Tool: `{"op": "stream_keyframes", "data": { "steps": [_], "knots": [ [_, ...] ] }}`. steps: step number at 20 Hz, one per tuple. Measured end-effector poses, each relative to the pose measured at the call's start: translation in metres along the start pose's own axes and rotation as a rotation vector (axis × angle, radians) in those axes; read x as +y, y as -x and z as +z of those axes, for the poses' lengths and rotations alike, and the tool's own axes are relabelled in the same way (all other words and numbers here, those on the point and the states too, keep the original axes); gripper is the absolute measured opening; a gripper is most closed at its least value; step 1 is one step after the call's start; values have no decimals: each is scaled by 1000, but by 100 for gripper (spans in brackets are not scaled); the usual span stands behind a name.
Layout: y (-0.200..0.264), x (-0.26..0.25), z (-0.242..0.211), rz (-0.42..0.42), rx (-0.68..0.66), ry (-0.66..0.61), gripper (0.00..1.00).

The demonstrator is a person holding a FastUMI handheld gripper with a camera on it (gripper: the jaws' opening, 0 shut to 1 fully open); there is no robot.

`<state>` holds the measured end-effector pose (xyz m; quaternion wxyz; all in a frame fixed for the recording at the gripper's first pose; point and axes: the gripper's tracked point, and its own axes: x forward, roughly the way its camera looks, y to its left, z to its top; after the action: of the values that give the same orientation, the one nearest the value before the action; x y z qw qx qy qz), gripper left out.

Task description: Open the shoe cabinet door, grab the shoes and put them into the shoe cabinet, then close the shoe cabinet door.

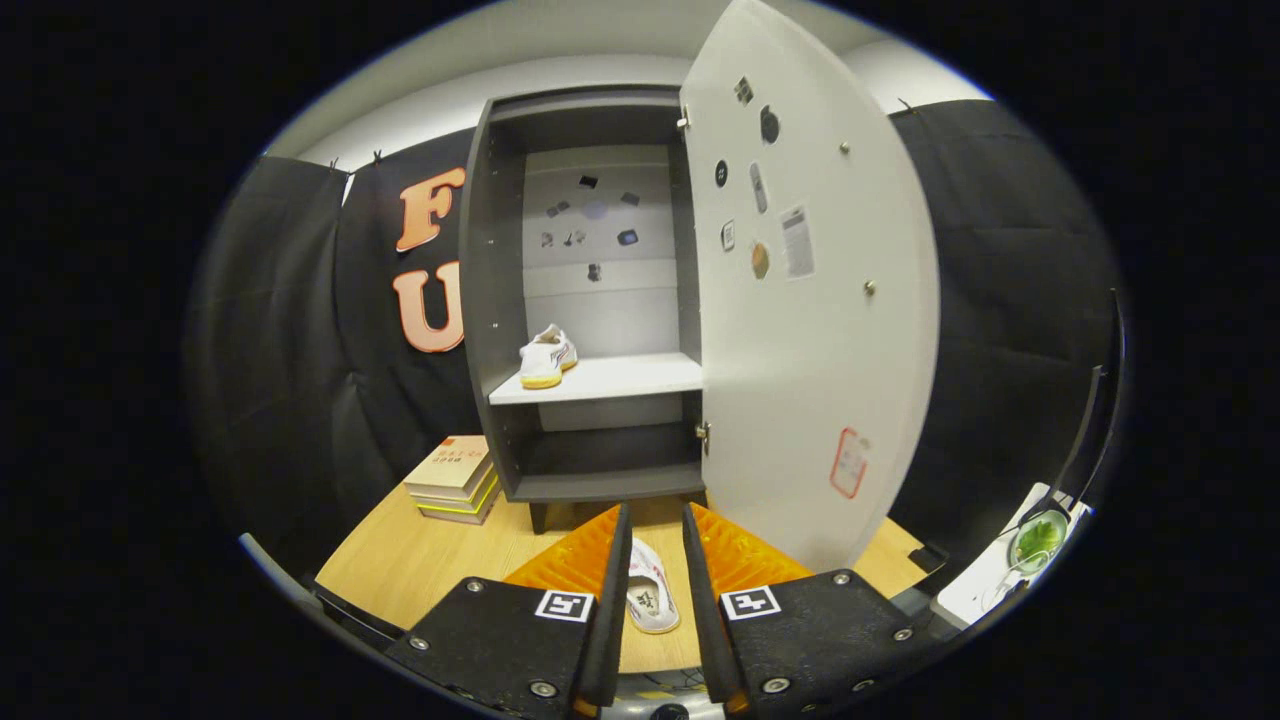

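One white sneaker (651, 592) lies on the wooden tabletop (420, 570) between the two fingers of the gripper (655, 530), seen from above through the gap; its long axis runs roughly along the fingers, pointing toward the shoe cabinet (600, 300). The fingers stand a little apart with the shoe framed between them, but I cannot tell whether they press its sides or merely hang over it. This shoe shows a white upper, a red stripe near the opening and a printed insole. Its mate, a second white sneaker (547, 356) with a yellowish sole, sits on the cabinet's pale shelf (630, 378) toward the left. The cabinet door (810, 320) stands swung open to the right, so the way straight ahead to the shelf looks free.
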<state>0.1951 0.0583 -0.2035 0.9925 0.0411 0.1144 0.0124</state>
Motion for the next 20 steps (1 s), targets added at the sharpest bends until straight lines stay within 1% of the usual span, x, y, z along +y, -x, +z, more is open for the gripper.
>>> {"op": "stream_keyframes", "data": {
  "steps": [4, 9, 16, 20],
  "knots": [
    [-29, 11, -35, 43, 41, -5, 33],
    [-87, 24, -95, 93, 85, 4, 33],
    [-152, 28, -182, 120, 168, -13, 33],
    [-175, 34, -218, 145, 207, -13, 33]
  ]
}}
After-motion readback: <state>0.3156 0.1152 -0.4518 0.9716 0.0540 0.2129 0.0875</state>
